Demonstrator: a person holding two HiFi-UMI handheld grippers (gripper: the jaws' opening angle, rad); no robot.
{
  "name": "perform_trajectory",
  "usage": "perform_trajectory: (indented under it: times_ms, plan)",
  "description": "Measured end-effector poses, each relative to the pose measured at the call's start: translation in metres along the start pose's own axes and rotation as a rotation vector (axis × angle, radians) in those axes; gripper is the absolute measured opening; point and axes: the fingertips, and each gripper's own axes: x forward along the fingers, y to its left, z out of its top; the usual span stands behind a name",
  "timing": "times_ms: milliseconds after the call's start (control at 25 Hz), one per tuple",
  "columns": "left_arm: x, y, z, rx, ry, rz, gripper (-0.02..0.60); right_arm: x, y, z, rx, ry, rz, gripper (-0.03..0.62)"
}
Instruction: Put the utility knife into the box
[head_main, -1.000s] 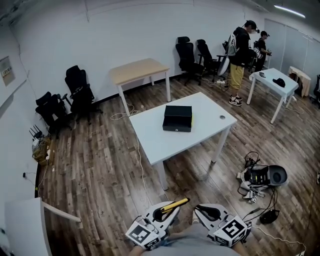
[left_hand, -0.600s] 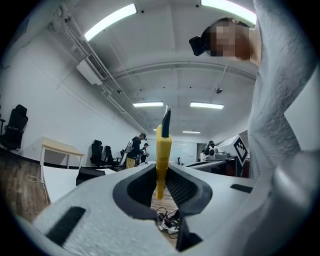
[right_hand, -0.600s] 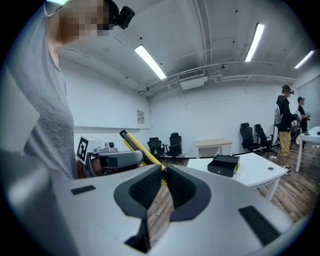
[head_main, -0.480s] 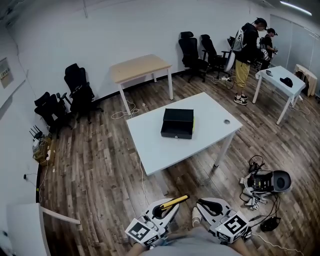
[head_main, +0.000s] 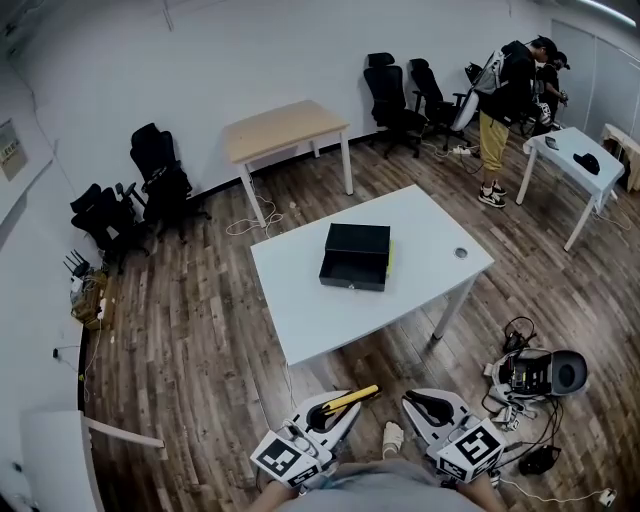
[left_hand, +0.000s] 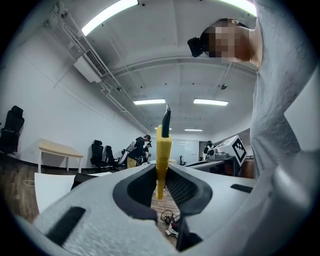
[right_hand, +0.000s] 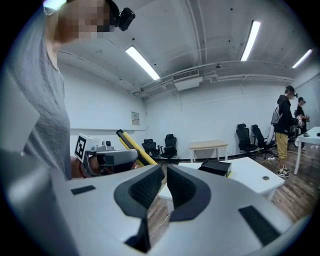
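The black box (head_main: 355, 257) lies with an open side on the white table (head_main: 300, 300) in the middle of the room, well ahead of both grippers. My left gripper (head_main: 335, 410) is held close to my body at the bottom of the head view, shut on the yellow utility knife (head_main: 350, 399). In the left gripper view the utility knife (left_hand: 163, 150) sticks up between the jaws of the left gripper (left_hand: 161, 170). My right gripper (head_main: 425, 405) is beside it, shut and empty. The right gripper view shows the right gripper (right_hand: 164, 172) pointing toward the box (right_hand: 216, 167).
A wooden table (head_main: 285, 128) and office chairs (head_main: 160, 180) stand along the far wall. Two people (head_main: 510, 90) stand by another white table (head_main: 580, 150) at the back right. Gear and cables (head_main: 535, 375) lie on the floor to the right.
The table and the box have come slightly nearer and lower in the head view. Both grippers keep their places, the knife still in the left one.
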Motion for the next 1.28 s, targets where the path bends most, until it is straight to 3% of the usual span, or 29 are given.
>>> perform_trajectory:
  times_ms: [760,1280]
  plan:
    - [0.129,0.063,0.009,0.0,0.004,0.029,0.066,0.049,-0.134,0.038,-0.038,-0.029,0.09,0.032]
    - [0.144,0.101,0.013,-0.062,-0.038,0.08,0.066,0.075,-0.153,0.039,-0.035,-0.007,0.111,0.032]
